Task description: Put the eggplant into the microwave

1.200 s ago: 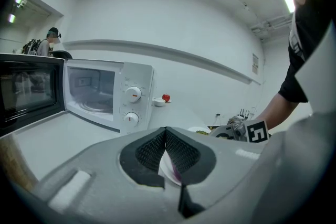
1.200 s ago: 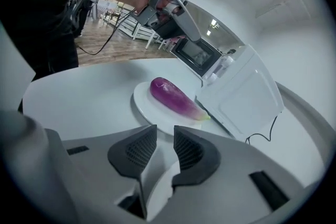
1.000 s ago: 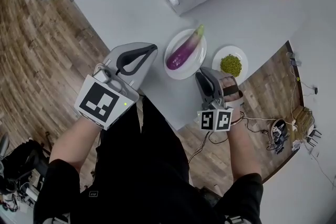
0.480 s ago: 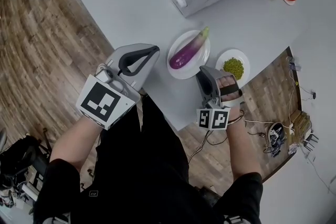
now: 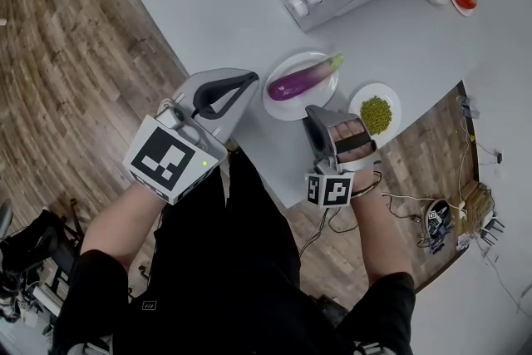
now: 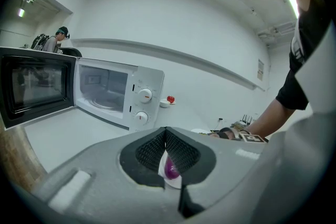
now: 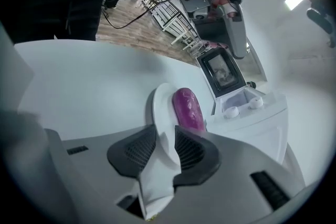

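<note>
Eggplant (image 5: 298, 84) closer to right hand-held gripper (image 7: 166, 137), jaws apart, narrowing slightly, nothing between; left hand-held gripper (image 6: 166, 131) closed.

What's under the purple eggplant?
A white plate, which sits on the table. The eggplant covers the plate's middle, so that part cannot be seen.

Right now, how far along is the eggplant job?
Done: the microwave has its door open. In hand: the right gripper, jaws apart though just closing a little, hangs at the plate bearing the eggplant, gripping nothing. The left gripper hangs shut and empty. Still to do: grasp the eggplant and carry it inside.
</note>
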### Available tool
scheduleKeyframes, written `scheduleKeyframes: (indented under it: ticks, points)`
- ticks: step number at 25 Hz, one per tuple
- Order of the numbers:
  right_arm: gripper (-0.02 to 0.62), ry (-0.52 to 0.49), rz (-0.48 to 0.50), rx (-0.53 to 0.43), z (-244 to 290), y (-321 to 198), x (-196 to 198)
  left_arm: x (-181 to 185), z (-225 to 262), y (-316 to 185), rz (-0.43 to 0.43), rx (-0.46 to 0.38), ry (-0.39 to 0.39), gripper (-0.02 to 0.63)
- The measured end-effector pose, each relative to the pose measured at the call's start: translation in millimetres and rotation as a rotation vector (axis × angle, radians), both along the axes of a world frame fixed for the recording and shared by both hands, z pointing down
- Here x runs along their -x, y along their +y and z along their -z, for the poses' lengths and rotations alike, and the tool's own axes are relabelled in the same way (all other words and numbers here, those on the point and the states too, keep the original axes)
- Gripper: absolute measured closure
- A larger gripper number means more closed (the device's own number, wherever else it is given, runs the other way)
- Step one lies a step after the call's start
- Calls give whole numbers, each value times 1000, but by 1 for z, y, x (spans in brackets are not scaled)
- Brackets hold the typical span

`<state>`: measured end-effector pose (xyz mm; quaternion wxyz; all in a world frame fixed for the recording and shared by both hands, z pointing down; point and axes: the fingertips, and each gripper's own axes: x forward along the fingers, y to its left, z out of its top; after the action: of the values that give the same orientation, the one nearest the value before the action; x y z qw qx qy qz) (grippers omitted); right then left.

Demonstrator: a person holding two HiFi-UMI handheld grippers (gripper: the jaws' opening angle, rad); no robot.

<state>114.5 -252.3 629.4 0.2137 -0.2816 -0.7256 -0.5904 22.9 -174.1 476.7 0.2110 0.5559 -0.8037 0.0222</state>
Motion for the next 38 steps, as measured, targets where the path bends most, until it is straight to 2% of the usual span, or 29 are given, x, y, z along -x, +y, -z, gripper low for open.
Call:
scheduleKeyframes:
  ticks: [7, 12, 25, 38]
  points:
    - [480, 28, 8, 24, -1, 18, 11, 3, 8, 4, 5, -17, -5, 598]
    - [558, 15, 16, -31, -7, 26, 14, 5, 6, 11, 9, -17, -12, 598]
    - [558, -22, 15, -70, -6, 29, 18, 9, 0, 17, 29, -5, 1, 598]
    - [573, -121, -4, -67, 8, 28, 21, 11, 6, 16, 29, -10, -13, 598]
